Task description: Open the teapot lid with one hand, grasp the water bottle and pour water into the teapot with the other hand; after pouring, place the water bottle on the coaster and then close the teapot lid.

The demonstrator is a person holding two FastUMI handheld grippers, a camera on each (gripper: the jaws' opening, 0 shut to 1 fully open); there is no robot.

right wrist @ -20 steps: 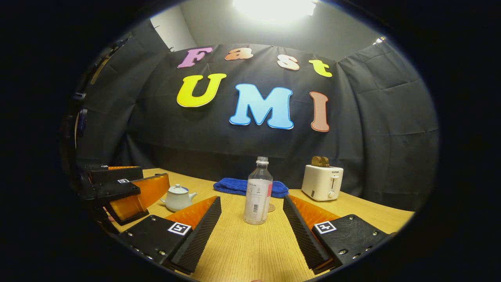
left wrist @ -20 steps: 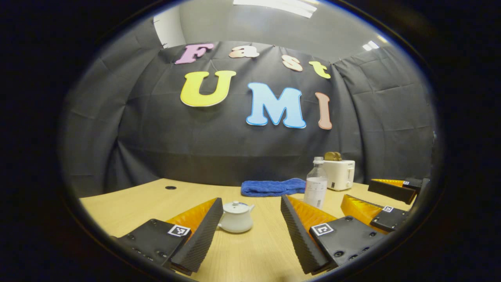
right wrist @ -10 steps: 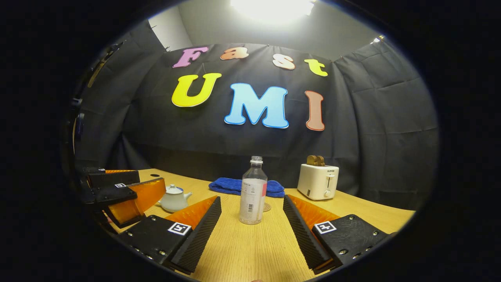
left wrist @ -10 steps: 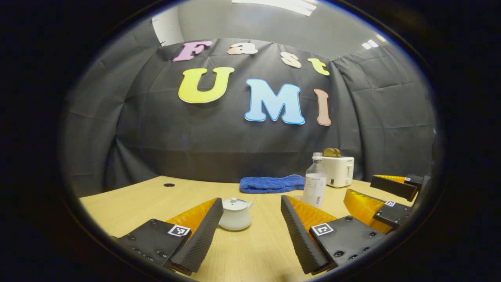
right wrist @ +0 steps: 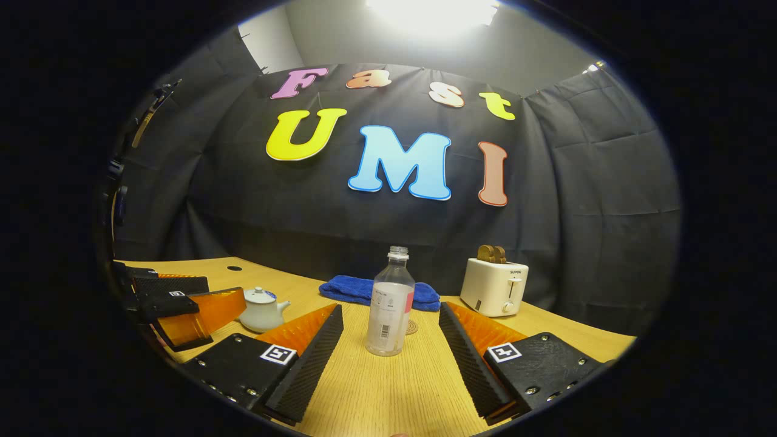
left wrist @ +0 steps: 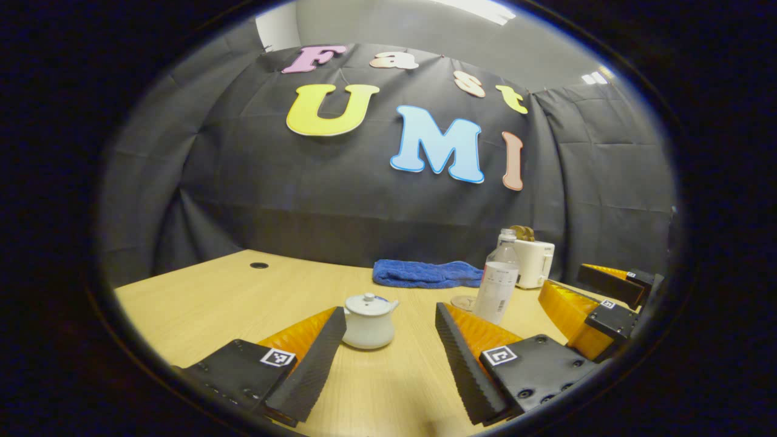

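Observation:
A small white teapot (left wrist: 368,321) with its lid on stands on the wooden table (left wrist: 230,303), just ahead of my open left gripper (left wrist: 388,352) and slightly left of its centre line. The clear water bottle (right wrist: 390,303), uncapped and upright, stands straight ahead of my open right gripper (right wrist: 391,355), a short way beyond the fingertips. A round coaster (right wrist: 413,328) lies right behind the bottle. In the left gripper view the bottle (left wrist: 499,279) and coaster (left wrist: 462,301) sit to the right, with the right gripper (left wrist: 598,297) beyond. The teapot (right wrist: 261,309) and left gripper (right wrist: 182,303) appear left in the right gripper view.
A folded blue towel (right wrist: 376,291) lies at the back of the table. A white toaster (right wrist: 493,286) with bread in it stands at the back right. A small round hole (left wrist: 259,265) marks the table's far left part.
Both grippers have moved a little forward. The teapot and the bottle look slightly nearer, and the left gripper's view has tilted and turned somewhat. Both stay open.

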